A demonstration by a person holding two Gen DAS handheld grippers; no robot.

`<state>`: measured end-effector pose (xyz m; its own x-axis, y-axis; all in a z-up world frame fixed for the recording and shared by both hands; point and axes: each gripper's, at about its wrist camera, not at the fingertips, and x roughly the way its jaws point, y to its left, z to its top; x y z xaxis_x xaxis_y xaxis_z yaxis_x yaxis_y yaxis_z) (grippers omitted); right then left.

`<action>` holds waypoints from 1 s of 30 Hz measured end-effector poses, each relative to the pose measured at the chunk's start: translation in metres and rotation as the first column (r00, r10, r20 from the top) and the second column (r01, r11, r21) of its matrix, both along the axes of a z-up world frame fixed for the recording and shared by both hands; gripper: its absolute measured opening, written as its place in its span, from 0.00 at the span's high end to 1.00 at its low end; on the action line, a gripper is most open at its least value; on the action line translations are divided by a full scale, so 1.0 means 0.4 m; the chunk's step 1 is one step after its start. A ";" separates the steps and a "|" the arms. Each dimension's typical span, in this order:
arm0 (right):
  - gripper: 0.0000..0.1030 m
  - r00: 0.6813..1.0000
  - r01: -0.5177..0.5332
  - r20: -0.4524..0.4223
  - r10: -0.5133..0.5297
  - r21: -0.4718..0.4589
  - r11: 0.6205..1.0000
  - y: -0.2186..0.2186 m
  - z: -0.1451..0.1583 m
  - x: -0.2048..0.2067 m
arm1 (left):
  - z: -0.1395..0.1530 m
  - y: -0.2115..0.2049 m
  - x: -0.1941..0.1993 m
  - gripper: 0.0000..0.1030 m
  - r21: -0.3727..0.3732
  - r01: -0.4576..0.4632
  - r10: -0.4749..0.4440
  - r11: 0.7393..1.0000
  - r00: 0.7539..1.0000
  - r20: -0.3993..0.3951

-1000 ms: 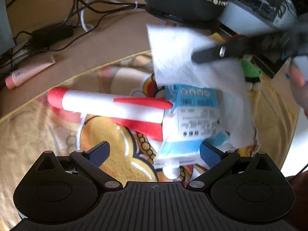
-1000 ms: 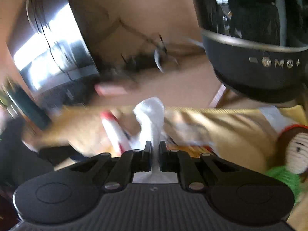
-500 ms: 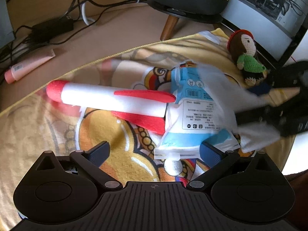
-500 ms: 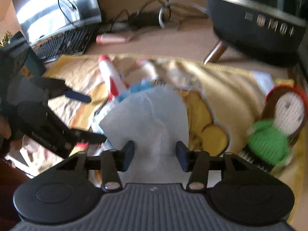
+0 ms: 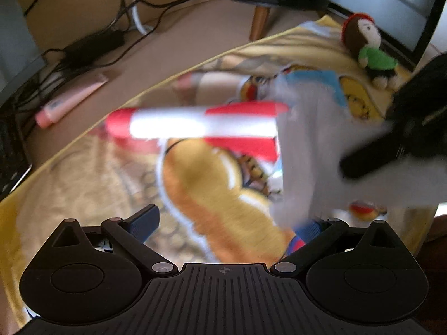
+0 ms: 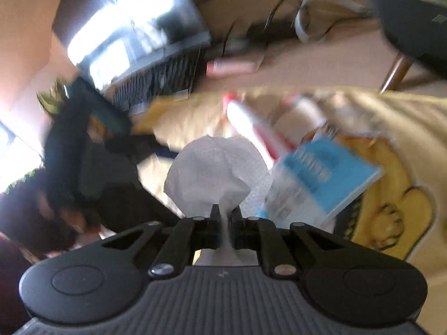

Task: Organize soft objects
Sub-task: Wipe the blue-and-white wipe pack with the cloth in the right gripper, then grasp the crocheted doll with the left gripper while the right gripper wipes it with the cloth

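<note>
With the right gripper (image 6: 225, 215) clamped on the tissue (image 6: 212, 167) and the left gripper (image 5: 223, 223) open, a slow, steady lift suited the flimsy sheet.

Home desk: keyboard (image 6: 156, 83), cables (image 5: 145, 2).

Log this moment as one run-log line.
right gripper: shut on tissue | left gripper: open, empty | tissue pack, foam rocket: on blanket

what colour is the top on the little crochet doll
Green; the crochet doll shows it best in the left wrist view, lying on the yellow blanket.
</note>
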<state>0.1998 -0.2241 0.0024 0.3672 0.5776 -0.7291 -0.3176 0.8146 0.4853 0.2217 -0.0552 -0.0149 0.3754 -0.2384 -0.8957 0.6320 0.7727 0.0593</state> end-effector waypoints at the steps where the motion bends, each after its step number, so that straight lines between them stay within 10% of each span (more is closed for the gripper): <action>1: 0.92 1.000 -0.013 -0.019 0.012 -0.041 0.999 0.015 -0.020 0.001 | -0.002 0.008 -0.001 0.01 0.004 -0.005 0.005 1.000 1.000 -0.004; 10: 0.92 0.987 0.162 0.048 -0.156 -0.182 0.970 -0.123 0.026 -0.039 | 0.005 0.004 -0.012 0.01 -0.046 -0.010 0.009 0.999 1.000 -0.025; 14: 0.92 0.913 0.400 0.167 -0.371 -0.191 0.897 -0.274 0.097 -0.062 | 0.049 -0.023 -0.005 0.01 -0.162 -0.005 -0.003 0.987 0.999 -0.049; 20: 0.92 0.809 0.587 0.199 -0.554 -0.207 0.783 -0.423 0.102 -0.098 | 0.166 -0.168 0.028 0.01 -0.421 0.096 -0.107 0.902 0.994 -0.003; 24: 0.91 0.788 0.614 0.229 -0.571 -0.229 0.756 -0.465 0.101 -0.149 | 0.174 -0.359 0.040 0.01 -0.428 0.223 -0.218 0.876 0.974 0.061; 30: 0.91 0.744 0.666 0.231 -0.627 -0.182 0.723 -0.525 0.076 -0.235 | 0.091 -0.606 0.079 0.01 -0.300 0.197 -0.181 0.933 0.980 0.081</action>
